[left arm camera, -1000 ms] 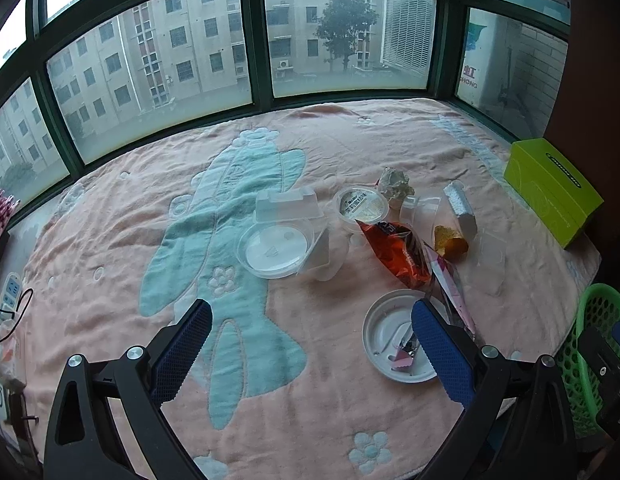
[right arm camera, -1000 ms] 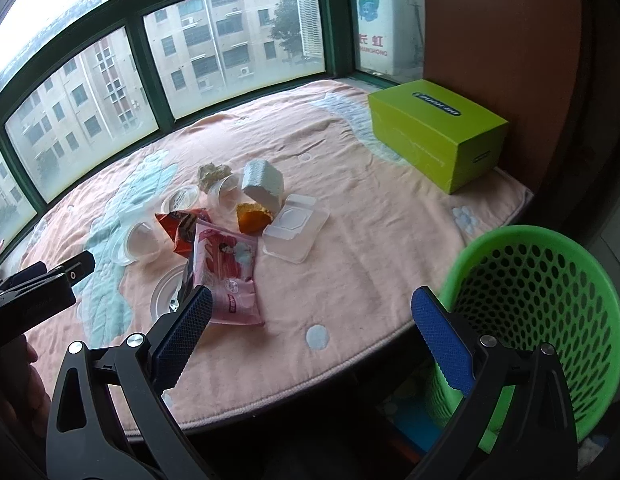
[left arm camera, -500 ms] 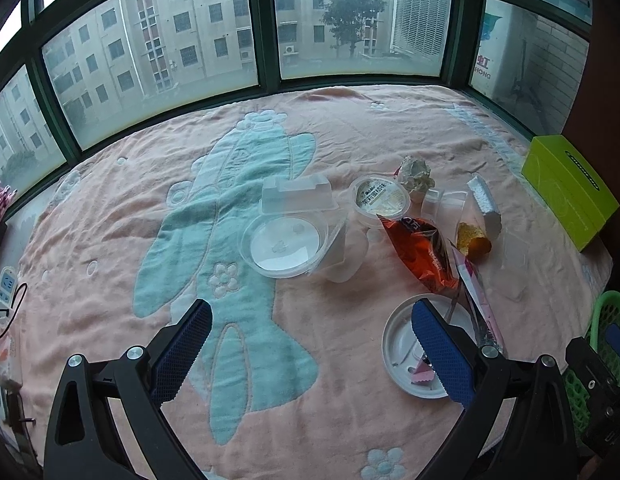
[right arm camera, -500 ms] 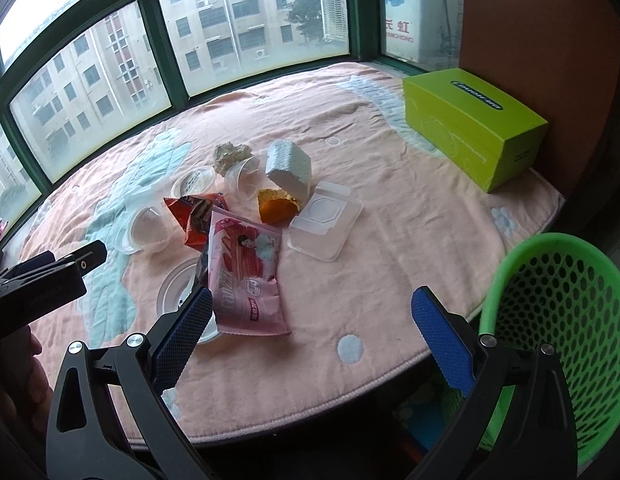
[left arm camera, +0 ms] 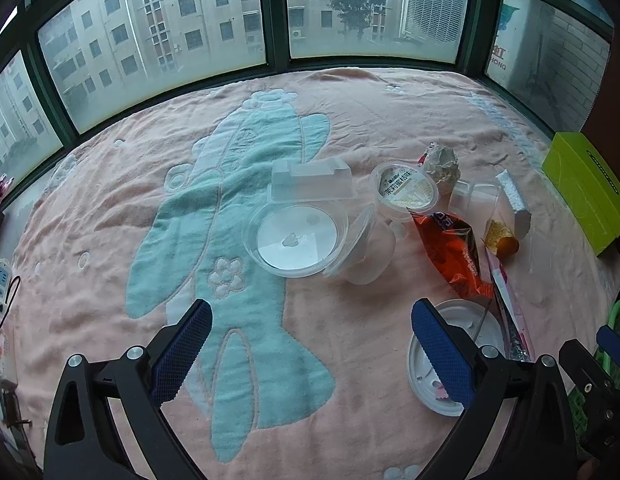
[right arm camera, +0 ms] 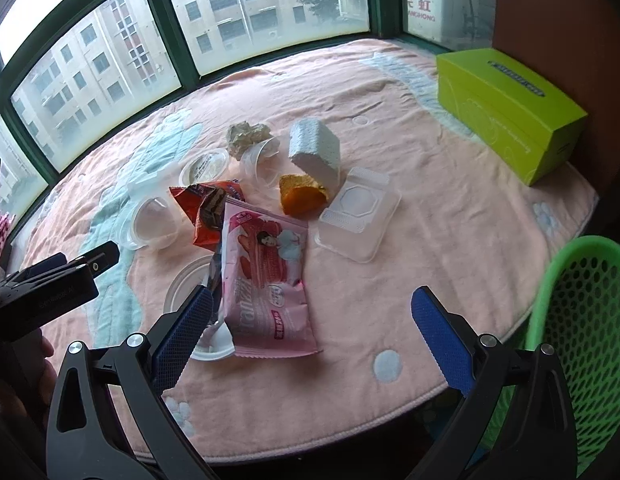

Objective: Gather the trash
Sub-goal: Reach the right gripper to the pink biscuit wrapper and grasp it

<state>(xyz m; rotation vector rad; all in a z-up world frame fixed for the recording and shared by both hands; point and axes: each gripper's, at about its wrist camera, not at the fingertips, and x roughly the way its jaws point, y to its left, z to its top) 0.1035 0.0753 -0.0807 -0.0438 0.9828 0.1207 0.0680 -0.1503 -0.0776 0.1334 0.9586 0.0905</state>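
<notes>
Trash lies in a cluster on a pink blanket [left arm camera: 390, 120]. A pink snack wrapper [right arm camera: 266, 276] lies just beyond my right gripper [right arm camera: 312, 328], which stands open and holds nothing. Behind it are a red wrapper [right arm camera: 208, 208], an orange scrap [right arm camera: 300, 198], a white foam block [right arm camera: 314, 150], a clear tray [right arm camera: 358, 214] and a crumpled paper wad [right arm camera: 246, 136]. My left gripper [left arm camera: 310, 344] is open too, over the blanket, short of a round clear container [left arm camera: 296, 240] and beside a white lid [left arm camera: 470, 340]. A sealed pudding cup [left arm camera: 406, 190] sits farther back.
A green mesh basket [right arm camera: 582, 320] stands off the platform's edge at the right. A lime-green box [right arm camera: 506, 108] rests on the blanket by the brown wall. Windows ring the far side. A power strip [left arm camera: 0, 284] lies at the left edge.
Both grippers have moved forward toward the trash, so the items look larger and nearer. Nothing on the blanket has shifted, and both grippers stay open.
</notes>
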